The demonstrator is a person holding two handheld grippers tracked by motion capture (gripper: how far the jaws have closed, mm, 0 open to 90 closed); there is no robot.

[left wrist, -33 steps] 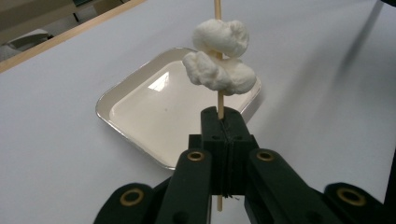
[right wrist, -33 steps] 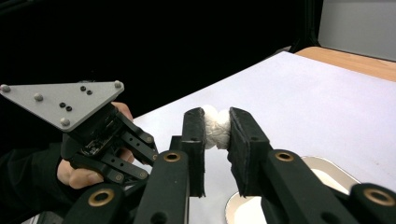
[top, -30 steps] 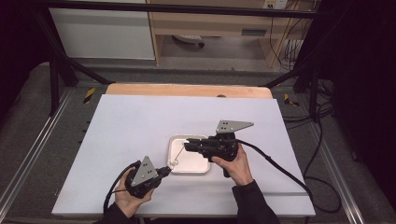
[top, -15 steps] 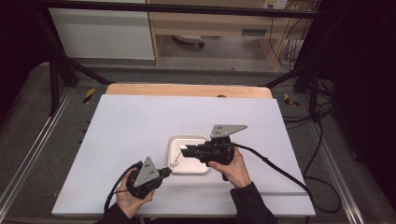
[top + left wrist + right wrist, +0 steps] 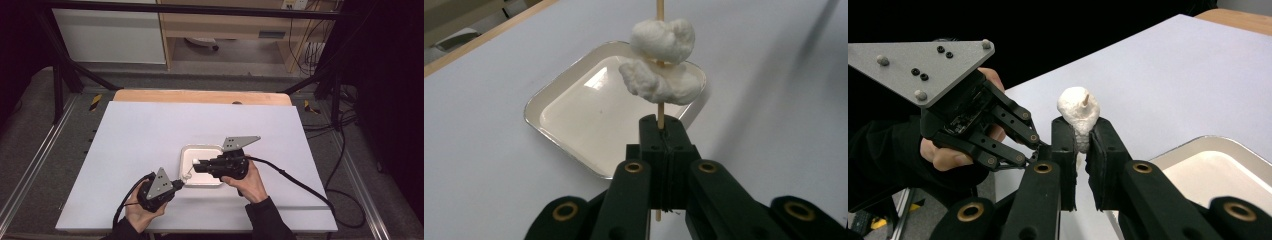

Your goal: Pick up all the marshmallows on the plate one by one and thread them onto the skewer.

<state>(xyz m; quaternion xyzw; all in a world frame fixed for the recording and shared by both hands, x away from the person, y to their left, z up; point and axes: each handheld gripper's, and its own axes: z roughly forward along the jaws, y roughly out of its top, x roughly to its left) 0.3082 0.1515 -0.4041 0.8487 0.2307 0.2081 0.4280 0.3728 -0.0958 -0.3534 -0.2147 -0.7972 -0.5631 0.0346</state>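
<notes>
From my seat the white table (image 5: 150, 135) lies bare from nine round to three o'clock, so I can pass there. Only the tray (image 5: 187, 152) at centre and both grippers crowding its six o'clock rim block me.

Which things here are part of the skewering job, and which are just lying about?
In the job: wooden skewer, two white marshmallow pieces, white tray, left gripper, right gripper.
Lying about: white sheet, wooden table edge.
</notes>
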